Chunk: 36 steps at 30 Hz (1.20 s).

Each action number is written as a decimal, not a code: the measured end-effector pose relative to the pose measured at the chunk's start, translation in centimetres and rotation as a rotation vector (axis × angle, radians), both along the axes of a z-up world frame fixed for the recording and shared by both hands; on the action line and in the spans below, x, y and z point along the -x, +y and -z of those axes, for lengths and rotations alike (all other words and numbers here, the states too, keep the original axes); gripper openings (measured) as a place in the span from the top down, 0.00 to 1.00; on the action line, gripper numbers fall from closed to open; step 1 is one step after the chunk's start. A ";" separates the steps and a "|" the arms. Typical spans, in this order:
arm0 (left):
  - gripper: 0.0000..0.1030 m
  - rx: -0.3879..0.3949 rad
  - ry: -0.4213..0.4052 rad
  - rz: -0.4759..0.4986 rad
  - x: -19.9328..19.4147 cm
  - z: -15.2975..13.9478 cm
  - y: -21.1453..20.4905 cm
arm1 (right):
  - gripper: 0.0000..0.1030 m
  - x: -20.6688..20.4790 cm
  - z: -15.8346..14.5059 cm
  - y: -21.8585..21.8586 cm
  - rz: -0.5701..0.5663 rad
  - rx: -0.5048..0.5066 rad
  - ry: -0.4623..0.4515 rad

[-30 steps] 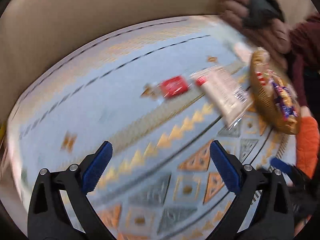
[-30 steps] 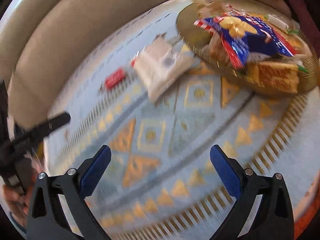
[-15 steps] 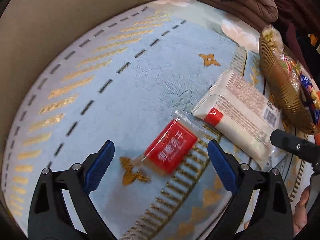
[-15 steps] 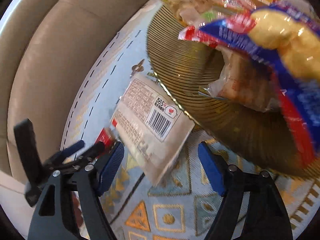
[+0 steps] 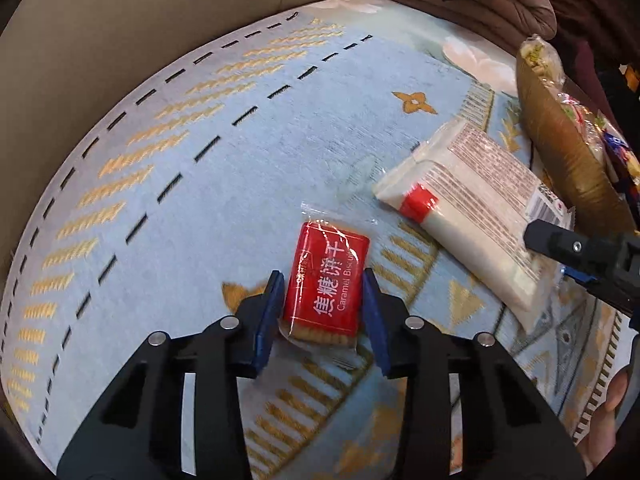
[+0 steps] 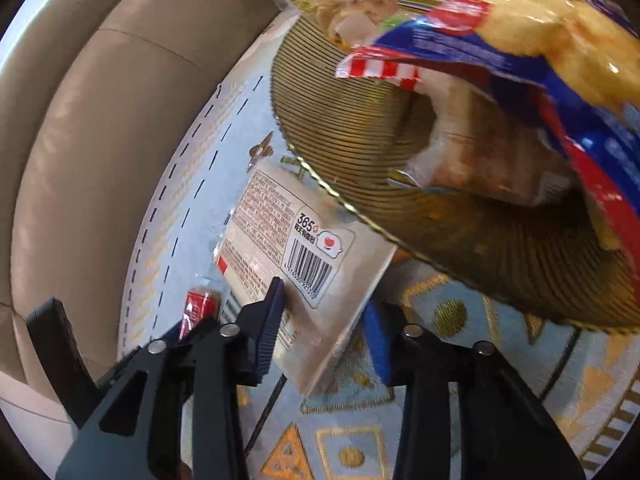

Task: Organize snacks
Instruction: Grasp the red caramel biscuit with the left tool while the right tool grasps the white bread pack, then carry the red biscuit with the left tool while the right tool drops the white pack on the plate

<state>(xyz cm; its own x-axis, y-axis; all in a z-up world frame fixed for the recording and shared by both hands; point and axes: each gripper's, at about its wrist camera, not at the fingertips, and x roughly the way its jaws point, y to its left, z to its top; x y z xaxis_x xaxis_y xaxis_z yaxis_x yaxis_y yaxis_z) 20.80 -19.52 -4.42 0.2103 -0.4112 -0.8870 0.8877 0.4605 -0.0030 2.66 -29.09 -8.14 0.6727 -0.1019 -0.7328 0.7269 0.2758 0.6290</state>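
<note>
Left gripper (image 5: 323,286) clamped on the caramel biscuit pack (image 5: 326,286), open rug (image 5: 168,184) left of it. Right gripper (image 6: 326,320) pinches the white pack (image 6: 296,248), its far edge hidden under the gold basket (image 6: 360,128).

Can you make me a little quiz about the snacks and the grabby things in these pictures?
1. True or false: the left gripper has its fingers on either side of the red biscuit pack.
2. What does the right gripper close around? A) the white packet B) the gold basket C) the blue chip bag
3. Fill in: the snacks lie on a blue patterned ____.

Key: 1 true; 2 A; 3 cloth.
</note>
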 end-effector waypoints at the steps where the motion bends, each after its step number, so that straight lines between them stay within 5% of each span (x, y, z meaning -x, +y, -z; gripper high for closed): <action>1: 0.63 0.007 0.011 -0.017 0.3 -0.1 0.5 | 0.70 0.4 -0.1 0.1 0.001 -0.008 -0.002; 11: 0.63 0.078 0.155 -0.192 4.8 -2.7 8.3 | 0.80 3.3 -3.0 4.8 -0.092 0.027 0.049; 16: 0.63 0.097 0.150 -0.275 8.1 -5.0 12.0 | 0.84 6.6 -3.7 7.4 -0.200 0.069 0.091; 24: 0.63 0.130 0.143 -0.465 13.3 -6.6 17.4 | 0.81 13.9 -1.4 7.7 -0.243 -0.011 0.155; 27: 0.63 0.121 0.140 -0.518 13.9 -5.4 18.1 | 0.72 15.4 -0.4 6.7 -0.229 0.040 0.238; 32: 0.62 0.019 0.030 -0.538 14.7 -3.4 18.3 | 0.19 15.9 -2.5 5.7 -0.182 0.144 0.232; 36: 0.60 0.006 -0.044 -0.532 15.1 -3.4 17.3 | 0.05 12.4 -4.3 7.5 -0.379 0.257 0.214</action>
<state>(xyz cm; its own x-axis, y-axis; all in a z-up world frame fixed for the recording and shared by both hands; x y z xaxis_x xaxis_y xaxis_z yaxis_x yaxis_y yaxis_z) 5.69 -2.20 -1.02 0.4280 -0.2424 -0.8707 0.5312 0.8468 0.0254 -9.75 -21.59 -3.85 0.5352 -0.0746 -0.8414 0.6507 0.6717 0.3543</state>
